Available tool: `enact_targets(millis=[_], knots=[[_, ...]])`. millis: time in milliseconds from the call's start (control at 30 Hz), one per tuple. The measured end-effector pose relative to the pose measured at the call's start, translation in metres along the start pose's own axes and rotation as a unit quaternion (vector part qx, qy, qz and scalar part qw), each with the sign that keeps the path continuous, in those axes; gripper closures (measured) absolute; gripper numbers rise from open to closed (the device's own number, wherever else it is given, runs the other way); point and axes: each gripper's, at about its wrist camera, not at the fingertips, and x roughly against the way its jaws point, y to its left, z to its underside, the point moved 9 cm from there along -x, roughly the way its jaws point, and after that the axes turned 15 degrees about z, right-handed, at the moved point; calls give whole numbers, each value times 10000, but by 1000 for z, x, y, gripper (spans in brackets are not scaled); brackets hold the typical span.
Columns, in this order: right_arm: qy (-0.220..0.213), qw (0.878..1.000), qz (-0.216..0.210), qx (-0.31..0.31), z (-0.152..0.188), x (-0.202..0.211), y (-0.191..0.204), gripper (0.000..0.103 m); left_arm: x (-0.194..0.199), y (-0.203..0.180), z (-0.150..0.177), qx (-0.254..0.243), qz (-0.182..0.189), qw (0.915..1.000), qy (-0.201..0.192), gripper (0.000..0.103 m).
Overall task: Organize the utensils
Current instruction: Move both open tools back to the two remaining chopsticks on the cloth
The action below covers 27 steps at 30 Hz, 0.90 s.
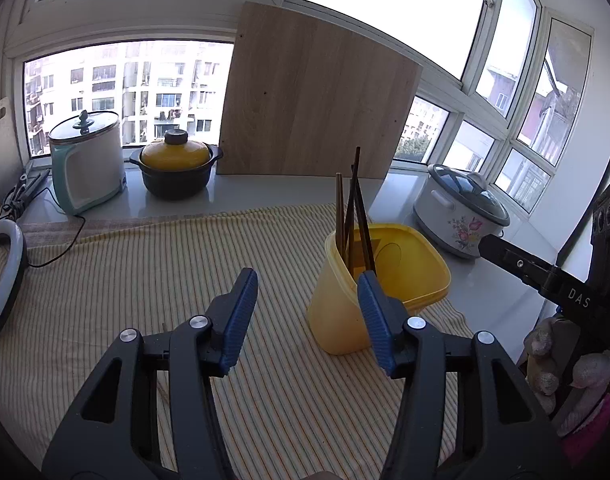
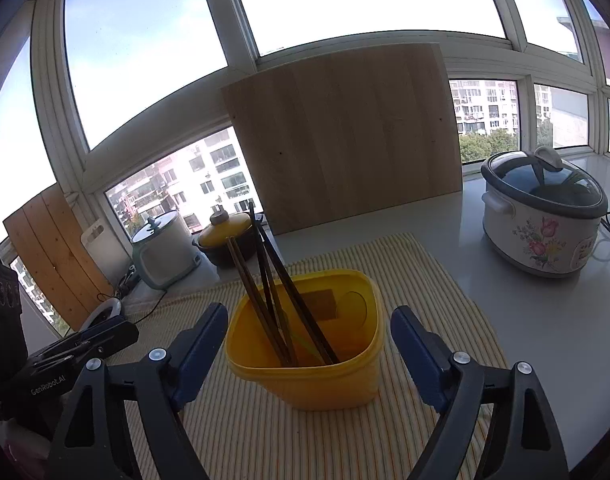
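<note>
1. Left claw [image 1: 307, 300] spread wide, gripping nothing; the yellow tub [image 1: 369, 280] stands just ahead, beside its right finger.
2. Right claw [image 2: 309, 332] spread wide, empty; the tub [image 2: 309, 360] sits between its fingers, untouched; dark chopsticks [image 2: 273, 292] lean inside it.
3. Tub rests on the striped cloth [image 2: 425, 280] over the worktop.

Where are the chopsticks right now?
The chopsticks stand leaning inside the yellow container on the striped cloth, centred in the right wrist view, between the open right gripper fingers.

Right claw [image 2: 309, 340] agape, empty; chopsticks [image 2: 281, 296] leaning in yellow container [image 2: 317, 384].
</note>
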Motion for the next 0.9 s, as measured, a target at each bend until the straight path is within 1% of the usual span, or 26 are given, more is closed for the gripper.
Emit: enact_targets(millis=[100,167,200,233,400,600,700,800,900], knots=[[-55,9998,3,166,2,5,11,12,10,18,10,32,-220,9997,27,44],[-62,9996,-42,287,5,7,21,7,18,33,17,135,-334,9993,45,44],[-72,9993,-58,351,6,7,26,2,21,40,20,194,-385,9991,49,44],[-96,9991,-58,411,7,8,31,0,24,47,24,249,-434,9987,55,44],[-210,9966,-69,793,15,13,57,0,35,77,40,480,-654,9966,131,44],[-455,9912,-201,1224,21,26,91,0,48,100,55,588,-868,9943,192,44],[-381,9887,-370,1403,30,26,107,0,50,112,65,719,-955,9925,259,44],[-251,9857,-484,1596,44,21,122,0,51,125,76,944,-967,9903,339,44],[-11,9831,-554,1746,60,12,133,0,50,136,87,1140,-949,9879,448,44]])
